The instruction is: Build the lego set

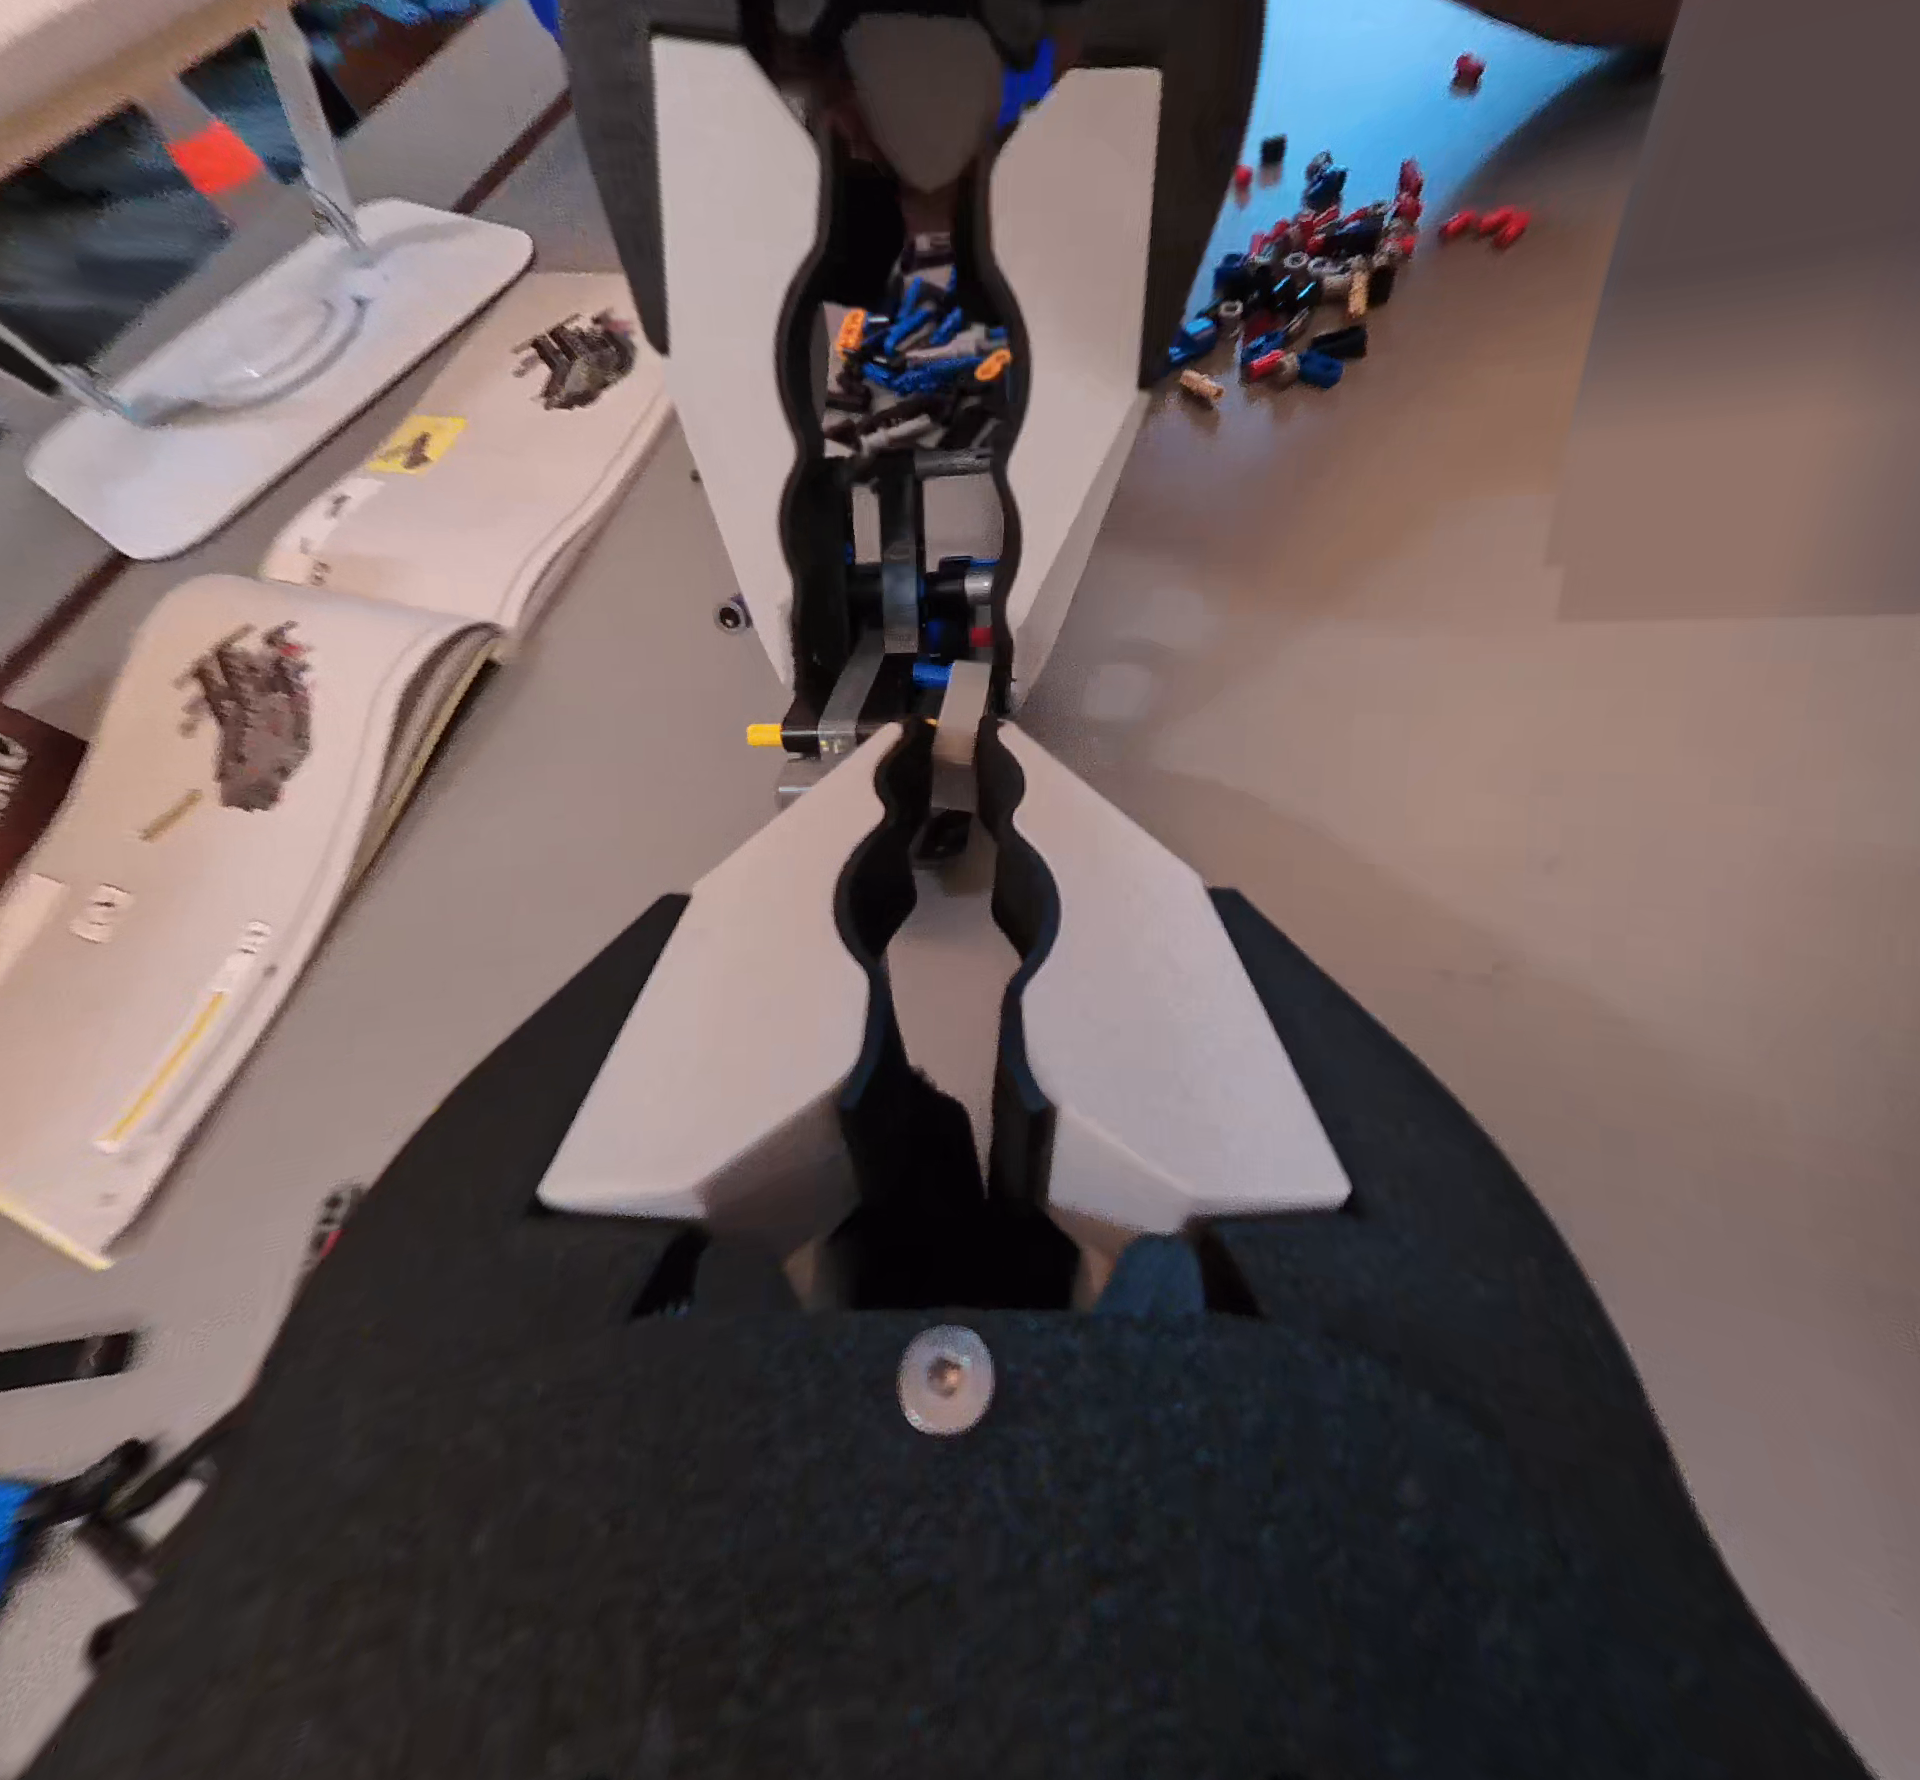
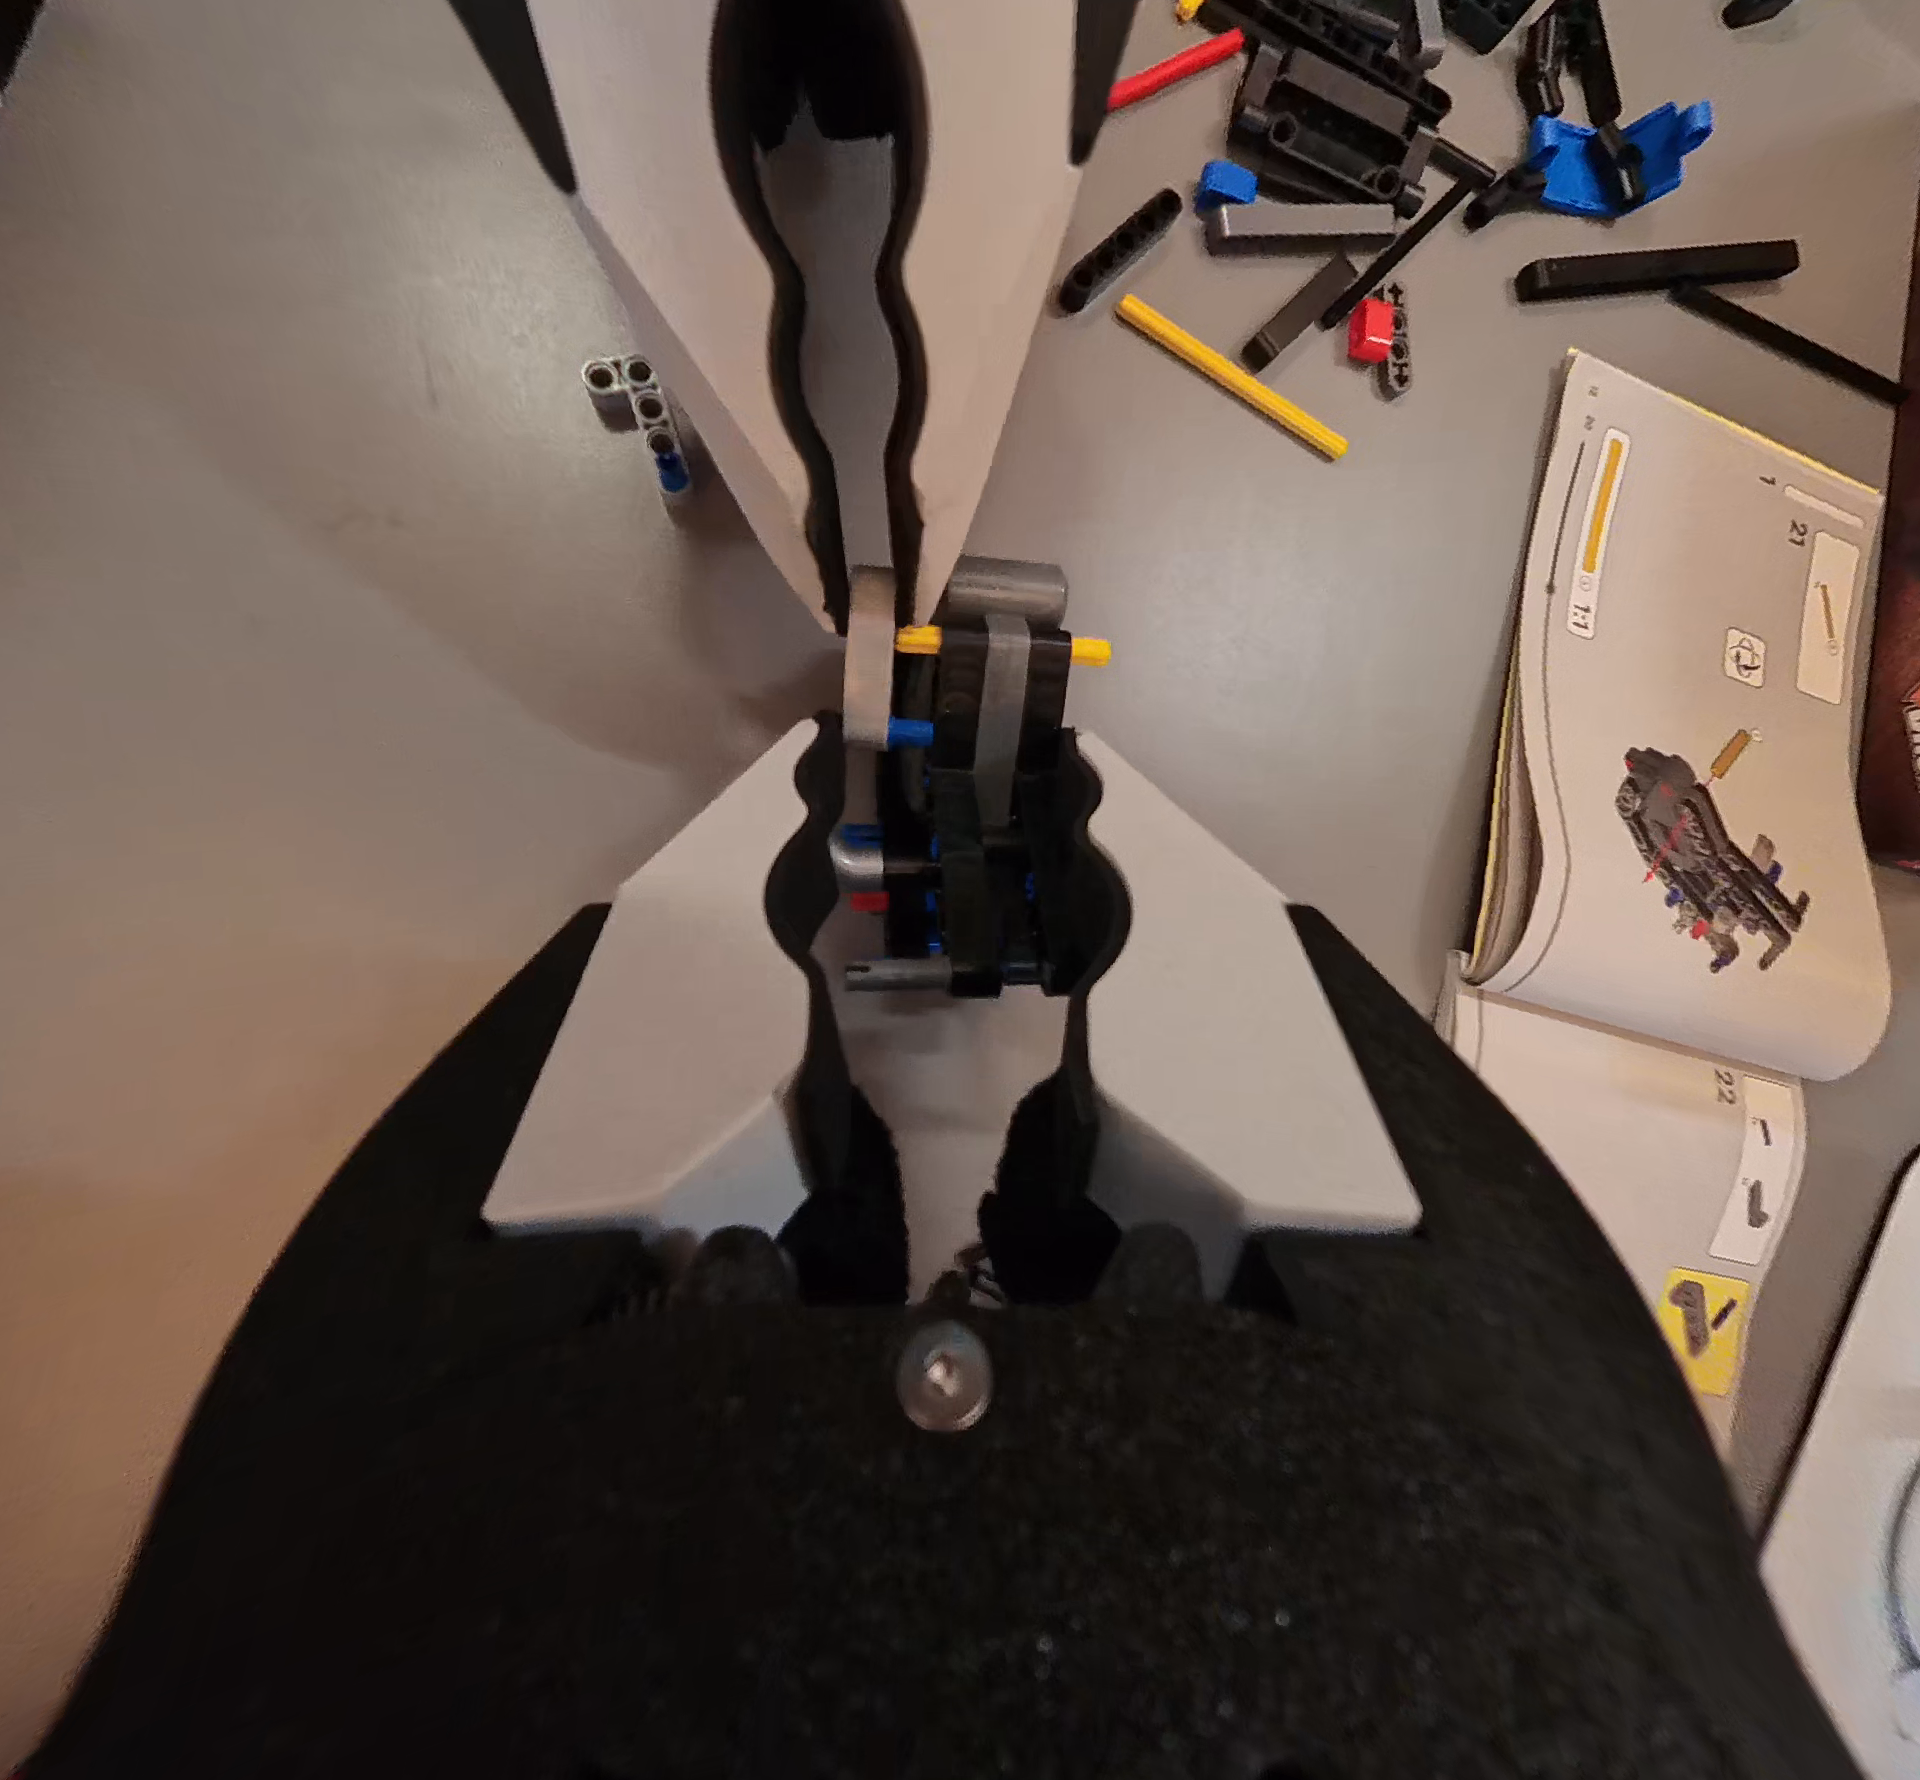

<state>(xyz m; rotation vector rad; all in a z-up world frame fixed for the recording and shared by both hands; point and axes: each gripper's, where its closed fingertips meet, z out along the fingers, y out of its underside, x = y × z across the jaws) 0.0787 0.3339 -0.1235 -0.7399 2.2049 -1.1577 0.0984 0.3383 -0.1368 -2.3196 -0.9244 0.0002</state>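
Note:
My right gripper (image 2: 945,743) is shut on a small black and grey lego assembly (image 2: 987,754) with yellow, blue and red pins sticking out. My left gripper (image 1: 940,741) faces it tip to tip and is shut on a grey beam (image 1: 961,733). In the right wrist view the left gripper (image 2: 878,610) holds that grey beam (image 2: 868,670) against the assembly's left side, at its yellow and blue pins. In the left wrist view the right gripper (image 1: 902,676) comes in from the top with the assembly (image 1: 883,587) between its fingers.
An open instruction booklet (image 1: 260,795) lies to the left, also in the right wrist view (image 2: 1683,743). Loose beams and axles (image 2: 1330,99), a yellow axle (image 2: 1231,376) and a grey L-beam (image 2: 639,400) lie on the table. A pile of small parts (image 1: 1320,276) and a white stand base (image 1: 281,359) lie beyond. Less than 4 cm separates the two grippers' tips.

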